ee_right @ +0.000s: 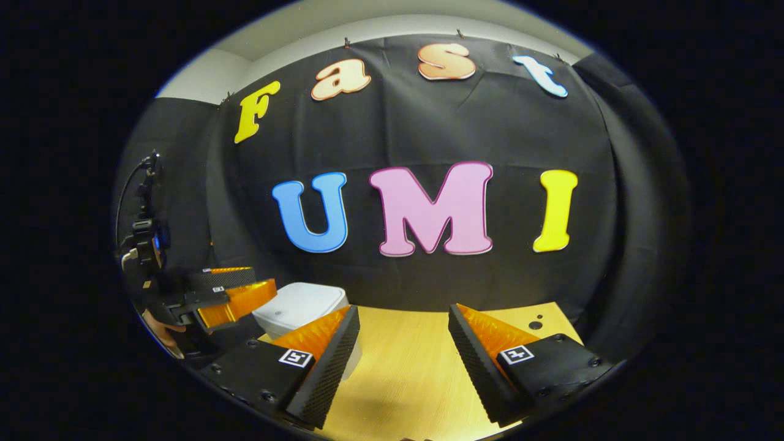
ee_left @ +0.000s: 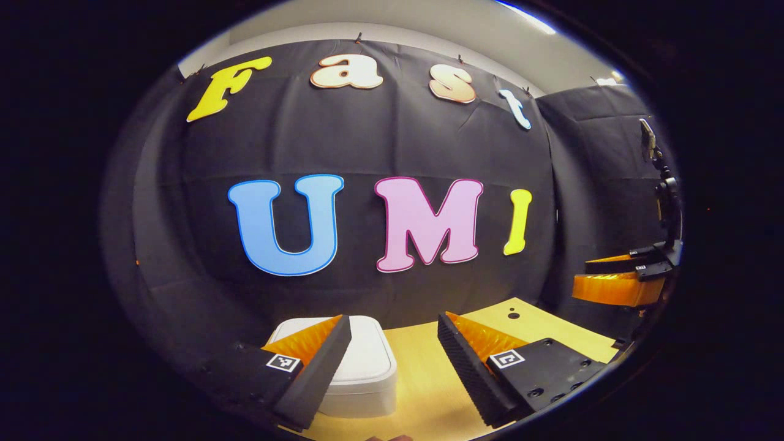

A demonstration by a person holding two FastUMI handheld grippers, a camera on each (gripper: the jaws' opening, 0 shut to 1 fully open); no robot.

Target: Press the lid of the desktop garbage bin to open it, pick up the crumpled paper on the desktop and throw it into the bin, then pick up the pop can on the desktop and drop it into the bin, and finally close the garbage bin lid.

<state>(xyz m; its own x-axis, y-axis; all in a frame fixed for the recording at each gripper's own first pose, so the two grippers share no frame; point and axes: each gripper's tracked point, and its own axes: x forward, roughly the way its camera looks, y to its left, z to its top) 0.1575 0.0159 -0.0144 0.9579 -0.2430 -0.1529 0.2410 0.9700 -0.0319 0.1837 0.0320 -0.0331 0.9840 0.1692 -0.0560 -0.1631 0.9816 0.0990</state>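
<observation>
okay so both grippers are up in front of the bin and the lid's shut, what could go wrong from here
1. The bin lid is down and must be pressed; the left gripper is open with one finger over the lid, so a push near the edge might tip or slide the bin on the table.
2. The right gripper, also open, sits close beside the left gripper, so they could collide.

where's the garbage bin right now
The garbage bin sits lid-closed on the wooden table by the wall, behind the left claw's left finger in the left gripper view.
</observation>
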